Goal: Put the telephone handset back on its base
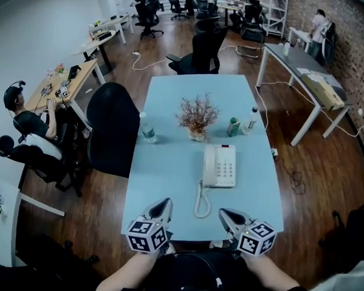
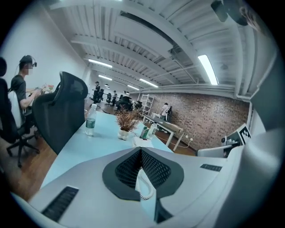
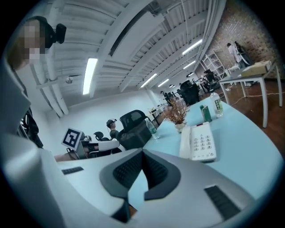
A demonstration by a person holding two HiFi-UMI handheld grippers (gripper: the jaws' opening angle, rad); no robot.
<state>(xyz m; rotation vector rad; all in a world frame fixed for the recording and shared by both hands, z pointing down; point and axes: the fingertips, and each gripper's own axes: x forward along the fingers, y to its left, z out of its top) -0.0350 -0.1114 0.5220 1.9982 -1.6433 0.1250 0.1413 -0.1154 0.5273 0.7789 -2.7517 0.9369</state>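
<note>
A white telephone [image 1: 220,166] sits in the middle of the light blue table [image 1: 168,171], and it also shows in the right gripper view [image 3: 199,142]. Its handset [image 1: 209,166] lies along the left side of the base, beside the keypad. The coiled cord [image 1: 201,201] loops from it toward the near edge. My left gripper [image 1: 165,203] hangs over the near edge, left of the cord, shut and holding nothing [image 2: 141,151]. My right gripper [image 1: 223,213] is to the right of the cord, also shut with nothing in it [image 3: 142,153].
Behind the phone stand a dried plant in a vase [image 1: 197,117], a green carton [image 1: 233,127] and a bottle [image 1: 251,120]. A water bottle [image 1: 147,131] stands at the left edge beside a black chair [image 1: 113,129]. A person [image 1: 31,125] sits farther left.
</note>
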